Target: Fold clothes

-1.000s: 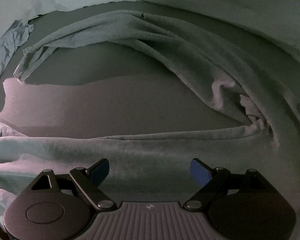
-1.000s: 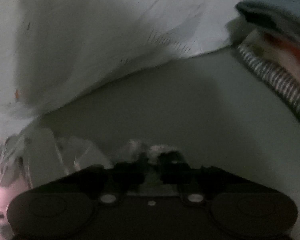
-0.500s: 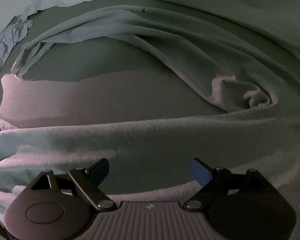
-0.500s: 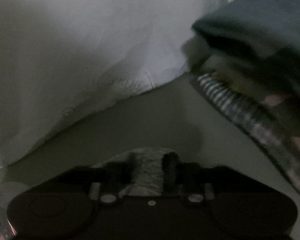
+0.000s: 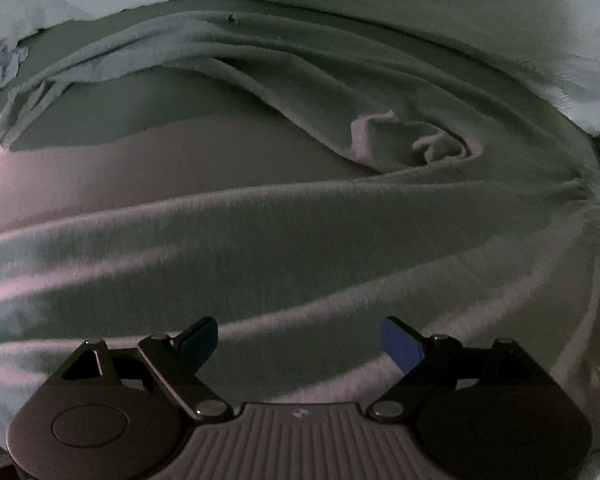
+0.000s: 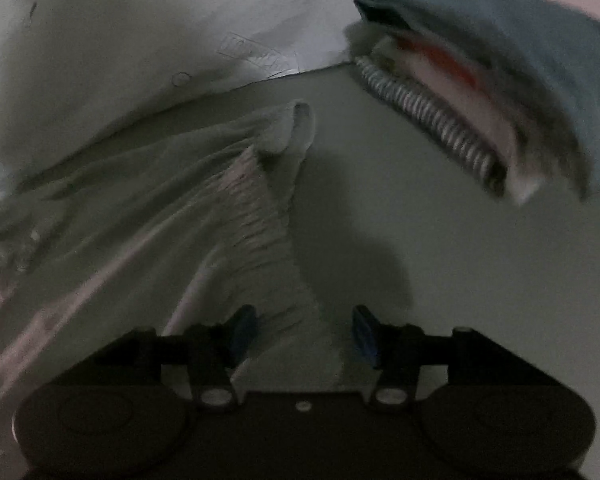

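A pale grey-green garment [image 5: 300, 240] lies rumpled across the table, with folds curling round a bare patch of table. My left gripper [image 5: 300, 344] is open just above a broad band of this cloth, touching nothing. In the right wrist view the same garment [image 6: 204, 208] lies spread, its ribbed hem running toward my right gripper [image 6: 304, 334]. That gripper is open, with the cloth's edge lying between its blue pads [image 6: 364, 332], not pinched.
A stack of folded clothes [image 6: 500, 92], blue on top and striped at the bottom, sits at the right. White fabric [image 6: 140, 32] lies at the back. Bare table [image 6: 460, 280] shows right of the garment and inside the folds [image 5: 160, 152].
My right gripper has opened and let go of the garment's edge, which now lies flat on the table. The left gripper stays open; the cloth beneath it has shifted closer.
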Available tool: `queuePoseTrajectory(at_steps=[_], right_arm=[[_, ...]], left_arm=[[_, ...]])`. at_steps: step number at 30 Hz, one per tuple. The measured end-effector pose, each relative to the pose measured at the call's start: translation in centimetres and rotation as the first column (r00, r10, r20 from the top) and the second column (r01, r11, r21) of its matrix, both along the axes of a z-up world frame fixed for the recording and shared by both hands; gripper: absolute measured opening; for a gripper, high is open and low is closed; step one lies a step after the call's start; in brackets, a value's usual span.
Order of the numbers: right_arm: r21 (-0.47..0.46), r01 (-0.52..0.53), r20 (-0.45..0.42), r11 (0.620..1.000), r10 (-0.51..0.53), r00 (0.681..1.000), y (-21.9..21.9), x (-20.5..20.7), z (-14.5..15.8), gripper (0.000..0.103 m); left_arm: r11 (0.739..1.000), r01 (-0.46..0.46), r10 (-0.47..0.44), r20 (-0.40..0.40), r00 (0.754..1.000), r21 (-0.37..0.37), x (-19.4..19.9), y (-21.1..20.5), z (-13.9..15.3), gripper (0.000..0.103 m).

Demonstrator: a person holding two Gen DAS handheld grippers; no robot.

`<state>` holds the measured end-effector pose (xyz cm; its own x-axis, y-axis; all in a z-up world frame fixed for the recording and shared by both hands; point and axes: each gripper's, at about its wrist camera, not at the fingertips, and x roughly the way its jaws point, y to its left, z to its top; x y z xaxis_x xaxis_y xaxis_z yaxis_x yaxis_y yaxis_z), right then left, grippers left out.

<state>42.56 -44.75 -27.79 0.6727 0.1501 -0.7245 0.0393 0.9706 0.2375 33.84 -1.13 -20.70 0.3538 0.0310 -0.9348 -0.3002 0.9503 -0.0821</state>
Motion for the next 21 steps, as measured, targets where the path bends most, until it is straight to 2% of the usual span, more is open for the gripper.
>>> queuePoseTrajectory(at_steps=[1,3,6,9,11,14,15,16,17,18,19,21], right_arm=[[-0.019,0.001,0.031,1.000,0.000,1.000,0.3,-0.2,0.4,0.019],[-0.086,0.011,0.102,0.996,-0.002,0.995,0.9,-1.0,1.9,0.011],[-0.144,0.048,0.198,0.988,-0.019,0.980,0.9,-4.7,5.3,0.010],[-0.180,0.076,0.211,0.981,-0.037,0.977,0.2,-8.4,7.1,0.010],[-0.198,0.082,0.150,0.977,-0.053,0.987,0.0,-9.7,5.6,0.011],[-0.243,0.093,0.007,0.966,-0.094,0.996,0.3,-10.2,2.7,0.021],[-0.266,0.097,-0.019,0.959,-0.106,0.994,0.7,-10.4,2.4,0.030],[-0.286,0.114,-0.013,0.951,-0.123,0.992,1.2,-10.8,2.6,0.037],[-0.302,0.137,0.005,0.943,-0.142,0.990,1.8,-11.2,3.1,0.040],[-0.299,0.159,0.023,0.941,-0.159,0.987,2.1,-11.6,3.7,0.050],[-0.277,0.179,0.037,0.944,-0.176,0.984,2.4,-11.9,4.2,0.056],[-0.228,0.198,0.059,0.953,-0.190,0.980,3.3,-12.0,5.2,0.060]], left_arm=[[1.000,-0.004,0.004,0.000,1.000,-0.010,-0.4,0.1,0.1,0.089],[1.000,-0.010,0.010,0.006,1.000,-0.018,-1.1,0.5,0.4,0.089],[1.000,-0.025,0.025,0.027,0.999,-0.017,-2.1,1.1,0.8,0.089],[0.999,-0.041,0.042,0.030,0.999,-0.007,-3.2,1.8,1.1,0.089],[0.998,-0.056,0.056,0.024,0.998,-0.007,-4.0,2.6,1.1,0.089],[0.995,-0.092,0.092,0.007,0.996,-0.026,-5.0,4.3,1.1,0.089],[0.994,-0.104,0.104,0.005,0.995,-0.033,-5.4,5.0,1.2,0.089],[0.992,-0.117,0.117,0.004,0.993,-0.040,-5.8,5.6,1.2,0.090],[0.991,-0.127,0.127,0.005,0.992,-0.039,-6.1,6.2,1.3,0.090],[0.990,-0.136,0.136,0.006,0.991,-0.033,-6.3,6.8,1.4,0.090],[0.989,-0.144,0.144,0.008,0.990,-0.027,-6.6,7.4,1.4,0.090],[0.988,-0.157,0.157,0.018,0.987,-0.015,-7.1,9.0,1.6,0.090]])
